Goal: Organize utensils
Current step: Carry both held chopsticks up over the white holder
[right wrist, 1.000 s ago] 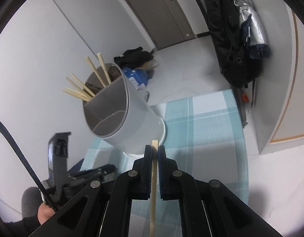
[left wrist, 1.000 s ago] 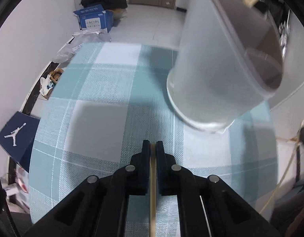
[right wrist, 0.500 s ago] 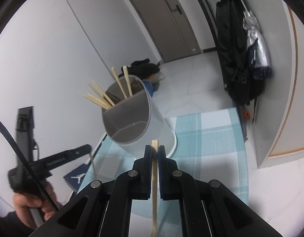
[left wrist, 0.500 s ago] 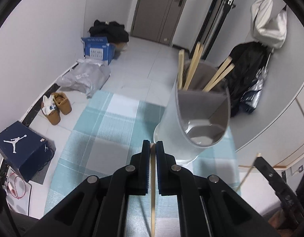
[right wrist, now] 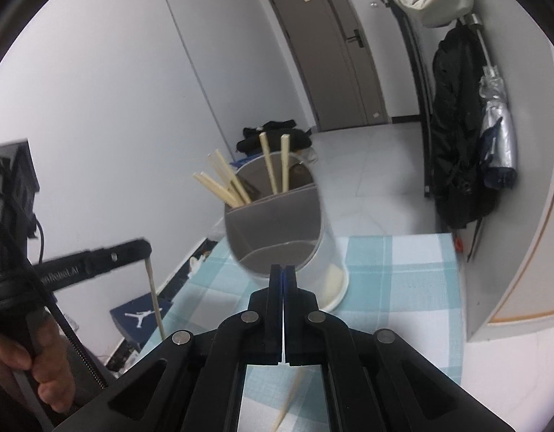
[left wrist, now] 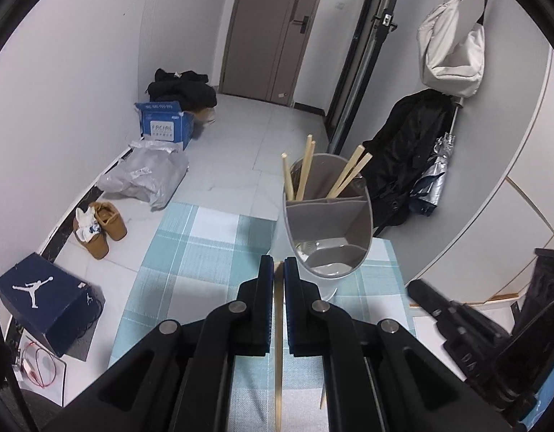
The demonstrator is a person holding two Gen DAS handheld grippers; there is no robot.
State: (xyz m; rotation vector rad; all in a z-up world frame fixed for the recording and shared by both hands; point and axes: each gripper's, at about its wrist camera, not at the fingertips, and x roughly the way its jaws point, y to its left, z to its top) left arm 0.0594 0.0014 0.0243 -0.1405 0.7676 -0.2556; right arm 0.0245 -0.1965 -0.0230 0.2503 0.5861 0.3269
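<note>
Wooden chopstick lengthwise in left claw

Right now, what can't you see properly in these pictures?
- Left wrist view: the bottom edge cuts off the thin wooden chopstick held in the left gripper.
- Right wrist view: the right gripper is shut, and its own body hides whether it pinches the pale chopstick below.
- Both views: the dividers of the grey plastic utensil holder hide its rear compartments' bottoms.

Chopsticks crowd the holder's far compartments; near compartment open.
</note>
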